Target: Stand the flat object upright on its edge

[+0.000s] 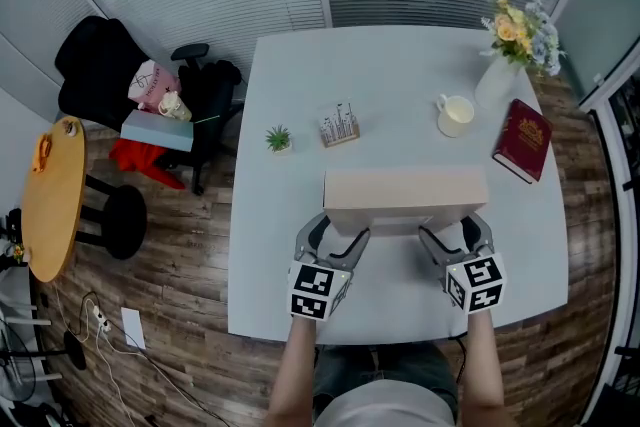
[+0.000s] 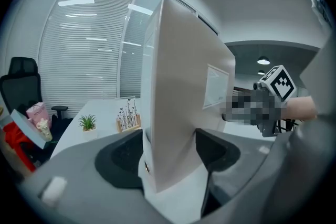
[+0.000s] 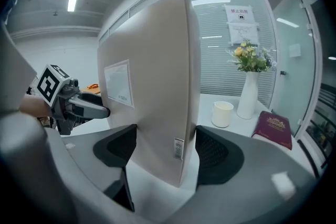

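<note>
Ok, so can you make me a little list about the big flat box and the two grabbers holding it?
box: flat, beige, upright on a long edge
left gripper: shut on the box's left end
right gripper: shut on the box's right end
table: white
behind the box: plant, cup, vase with flowers, red book

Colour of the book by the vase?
Dark red book with gold cover print; clearest in the head view.
</note>
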Available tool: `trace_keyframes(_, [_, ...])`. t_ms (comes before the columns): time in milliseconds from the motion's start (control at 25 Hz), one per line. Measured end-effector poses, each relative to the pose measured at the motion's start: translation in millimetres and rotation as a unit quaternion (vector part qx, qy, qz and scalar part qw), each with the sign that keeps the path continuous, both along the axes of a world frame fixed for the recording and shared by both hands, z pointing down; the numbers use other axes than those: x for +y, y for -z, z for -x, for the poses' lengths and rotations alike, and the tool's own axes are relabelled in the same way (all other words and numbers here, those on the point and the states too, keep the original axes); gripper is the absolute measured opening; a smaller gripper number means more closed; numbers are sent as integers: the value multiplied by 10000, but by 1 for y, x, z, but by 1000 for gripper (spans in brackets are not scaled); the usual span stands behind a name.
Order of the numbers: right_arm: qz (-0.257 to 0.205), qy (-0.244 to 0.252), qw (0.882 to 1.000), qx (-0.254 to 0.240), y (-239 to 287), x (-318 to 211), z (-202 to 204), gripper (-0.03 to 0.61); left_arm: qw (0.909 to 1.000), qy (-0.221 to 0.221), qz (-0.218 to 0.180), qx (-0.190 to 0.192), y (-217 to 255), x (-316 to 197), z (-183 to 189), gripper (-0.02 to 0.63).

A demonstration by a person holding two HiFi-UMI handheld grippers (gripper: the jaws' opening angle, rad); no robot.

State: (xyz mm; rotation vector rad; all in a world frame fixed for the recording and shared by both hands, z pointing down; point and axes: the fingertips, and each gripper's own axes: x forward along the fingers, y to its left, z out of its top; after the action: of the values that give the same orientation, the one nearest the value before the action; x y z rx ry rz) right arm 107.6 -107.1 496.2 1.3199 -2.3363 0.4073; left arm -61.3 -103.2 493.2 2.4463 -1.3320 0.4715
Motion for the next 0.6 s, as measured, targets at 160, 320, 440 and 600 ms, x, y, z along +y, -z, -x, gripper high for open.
trace_keyframes(160, [-56, -64, 9997, -210, 2, 3, -1, 382, 9999, 58, -14, 86, 3, 3, 1, 322])
trace_keyframes(320, [-74, -184, 9994, -292, 4, 5, -5, 420, 9998, 56, -8, 164, 7, 6, 1, 328])
trace_keyframes(440, [-58, -220, 9993, -294, 4, 7, -6, 436, 9996, 94, -28, 270, 11, 10, 1, 331])
trace_keyframes(600, [-89, -248, 9990, -352, 7, 11, -5, 448, 9993, 131, -33, 360, 14, 14, 3, 333])
